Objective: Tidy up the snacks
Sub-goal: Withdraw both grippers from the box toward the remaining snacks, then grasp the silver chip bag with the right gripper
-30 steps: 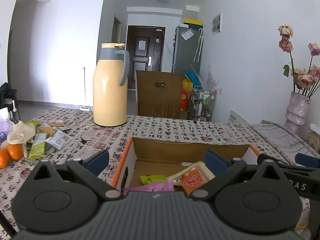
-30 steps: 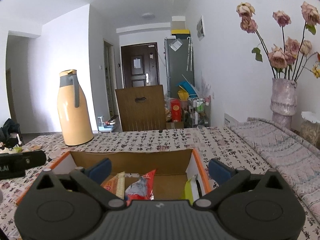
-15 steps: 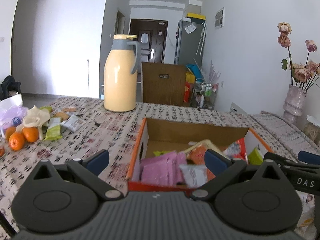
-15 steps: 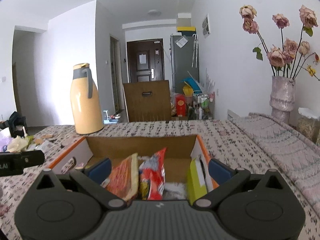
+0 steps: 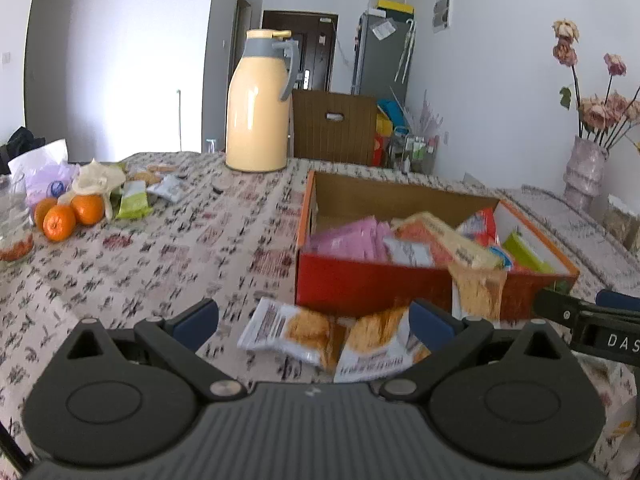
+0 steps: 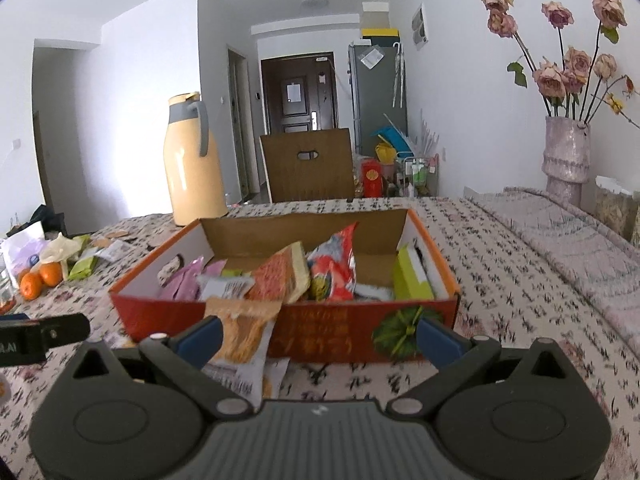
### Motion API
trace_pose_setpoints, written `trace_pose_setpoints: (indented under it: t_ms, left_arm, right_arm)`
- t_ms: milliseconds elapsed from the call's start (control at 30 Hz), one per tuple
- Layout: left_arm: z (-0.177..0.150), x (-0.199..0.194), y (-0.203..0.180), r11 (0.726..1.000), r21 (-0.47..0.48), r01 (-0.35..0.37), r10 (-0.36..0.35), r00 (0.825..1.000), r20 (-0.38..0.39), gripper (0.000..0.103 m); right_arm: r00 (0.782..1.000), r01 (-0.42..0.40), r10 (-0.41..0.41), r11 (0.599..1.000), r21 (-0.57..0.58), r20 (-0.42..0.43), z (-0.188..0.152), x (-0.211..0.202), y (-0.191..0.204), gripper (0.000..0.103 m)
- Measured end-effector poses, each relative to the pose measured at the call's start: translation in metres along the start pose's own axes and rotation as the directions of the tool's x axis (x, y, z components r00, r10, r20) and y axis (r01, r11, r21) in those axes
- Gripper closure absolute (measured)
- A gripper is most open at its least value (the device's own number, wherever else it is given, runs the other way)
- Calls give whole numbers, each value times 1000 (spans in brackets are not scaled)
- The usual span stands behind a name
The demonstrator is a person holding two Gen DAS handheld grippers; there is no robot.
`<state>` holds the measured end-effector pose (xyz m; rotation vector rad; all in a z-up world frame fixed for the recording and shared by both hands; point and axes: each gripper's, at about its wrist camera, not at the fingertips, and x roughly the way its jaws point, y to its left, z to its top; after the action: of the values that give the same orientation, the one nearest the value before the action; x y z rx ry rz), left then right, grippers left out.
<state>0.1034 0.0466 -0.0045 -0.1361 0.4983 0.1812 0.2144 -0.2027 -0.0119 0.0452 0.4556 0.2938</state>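
Both grippers (image 5: 314, 322) (image 6: 318, 334) wide, empty, before snack box (image 6: 320, 332), perhaps overfull

The patterned table (image 5: 208, 248) carries a snack box (image 6: 360, 332), thermos (image 5: 258, 112), oranges (image 5: 66, 216) and loose, blurry-looking packets (image 5: 296, 334).

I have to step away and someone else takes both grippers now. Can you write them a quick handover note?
Left gripper: open, empty, over the patterned tablecloth.
Right gripper: open, empty, facing the box front.
Red-and-orange cardboard box: holds pink, red, orange and green snack packets.
Orange-and-white biscuit packets lie on the cloth in front of the box; one orange packet leans against the box front.
Green and white snack packets sit far left beside the oranges.
Left to do: box these loose packets.
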Motion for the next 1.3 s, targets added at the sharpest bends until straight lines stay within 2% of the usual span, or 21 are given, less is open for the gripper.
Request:
trace_pose_setpoints:
  t_ms: [233,900,1167,1300]
  left_arm:
    - [-19,-10,1,1000,9,8,-8,1000,-27,0]
    - [-54,-29,10,999,0,36,-36,998,-54,0]
    - [-66,-27,7,998,10,62,-61,995,-82,0]
    - [-70,-27,6,998,9,70,-69,994,-90,0]
  right_arm:
    - [999,-12,12,1000,5,-30,-23,-12,8,0]
    - [995,-36,28,997,-72,-100,-72,-31,43,0]
    - [995,-12,4,997,-78,-102,-92,-29,46,0]
    - [997,-19,13,995,-93,-73,-99,-31,46,14]
